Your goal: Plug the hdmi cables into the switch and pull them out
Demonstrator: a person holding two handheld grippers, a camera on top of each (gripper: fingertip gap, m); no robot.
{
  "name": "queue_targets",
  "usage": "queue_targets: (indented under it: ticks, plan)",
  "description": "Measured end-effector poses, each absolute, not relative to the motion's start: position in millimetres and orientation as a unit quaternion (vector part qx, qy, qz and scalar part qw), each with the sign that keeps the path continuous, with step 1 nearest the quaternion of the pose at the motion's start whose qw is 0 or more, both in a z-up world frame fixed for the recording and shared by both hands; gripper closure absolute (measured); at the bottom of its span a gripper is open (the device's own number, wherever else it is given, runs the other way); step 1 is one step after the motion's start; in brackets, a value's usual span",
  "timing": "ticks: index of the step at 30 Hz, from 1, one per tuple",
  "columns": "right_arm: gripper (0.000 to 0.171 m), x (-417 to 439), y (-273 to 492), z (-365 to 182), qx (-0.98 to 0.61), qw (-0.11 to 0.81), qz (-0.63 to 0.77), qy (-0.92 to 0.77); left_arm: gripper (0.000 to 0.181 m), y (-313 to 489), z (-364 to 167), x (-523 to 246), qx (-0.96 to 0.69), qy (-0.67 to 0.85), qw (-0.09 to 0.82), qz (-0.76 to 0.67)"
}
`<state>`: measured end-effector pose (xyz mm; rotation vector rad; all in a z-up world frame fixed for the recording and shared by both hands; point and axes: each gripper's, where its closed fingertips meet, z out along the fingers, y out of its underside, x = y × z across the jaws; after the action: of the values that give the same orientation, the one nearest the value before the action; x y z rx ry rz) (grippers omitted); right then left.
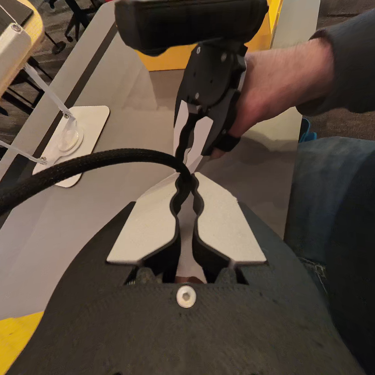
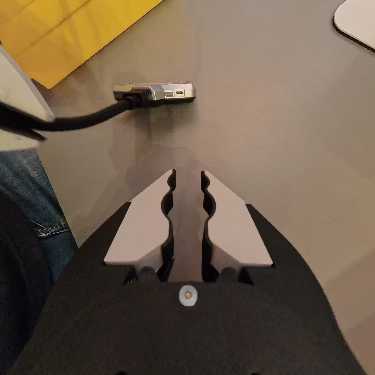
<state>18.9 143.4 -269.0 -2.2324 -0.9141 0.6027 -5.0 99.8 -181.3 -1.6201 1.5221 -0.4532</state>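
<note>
1. Left gripper (image 1: 185, 176): clenched on the braided cable (image 1: 85, 162) at the fingertips; the cable arcs away toward 9 o'clock and leaves the left wrist view at the left edge; the plug end is not seen in that view.
2. Right gripper (image 2: 188, 171): released, jaws apart, nothing between them; in the left wrist view it (image 1: 187, 160) hangs at 12 o'clock, tips down, just beside the left gripper's tips; whether it touches the cable there cannot be told.
3. Switch (image 2: 162, 93): flat on the grey table (image 2: 263, 142), at 12 o'clock from the right gripper, well apart from it; a black plug (image 2: 140, 99) is seated in its left face, the lead running off toward 8 o'clock.
4. Judged reason for the hold: gripping the cable behind the plug gives slack control; the free right gripper faces the switch, probably to brace it or take the plug.
5. Judged stage: one cable is in; pulling it out is not yet done.
6. Containers: none holds anything; the switch ports are the only receptacles; one is filled, and a small port on the near face is empty.
7. Other items: a white pad (image 1: 81, 129) at 10 o'clock in the left wrist view; a yellow panel (image 2: 50, 30) at 11 o'clock in the right.
</note>
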Motion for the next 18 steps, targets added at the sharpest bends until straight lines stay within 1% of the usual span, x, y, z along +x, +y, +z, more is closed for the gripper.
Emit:
queue_targets:
  ticks: [5,8,9,10,14,16,18]
  plan:
    - [0.148,20.5,143.9,-269.0,-0.852,0.321,0.230,-0.342,0.174,96.6,-221.5,2.5,-0.653,0.635,0.389,-0.136]
    - [0.148,20.7,144.0,-268.2,-0.852,0.323,0.231,-0.342,0.174,94.2,-251.7,0.3,-0.676,0.647,0.330,-0.125]
    - [0.148,20.7,143.9,-268.2,-0.852,0.323,0.231,-0.342,0.173,93.5,-256.7,-0.4,-0.677,0.650,0.322,-0.124]
    - [0.148,20.8,143.9,-268.3,-0.852,0.323,0.231,-0.342,0.165,91.0,-258.7,-0.1,-0.680,0.650,0.313,-0.131]
    - [0.148,21.6,144.5,-267.7,-0.851,0.324,0.231,-0.342,0.139,88.1,-237.6,-1.8,-0.680,0.641,0.321,-0.156]
    - [0.148,22.4,145.0,-267.4,-0.851,0.325,0.231,-0.341,0.136,90.7,-215.3,-9.5,-0.672,0.639,0.341,-0.155]
    - [0.148,23.0,145.4,-266.7,-0.851,0.327,0.232,-0.340,0.138,93.5,-185.8,-21.2,-0.658,0.638,0.366,-0.159]
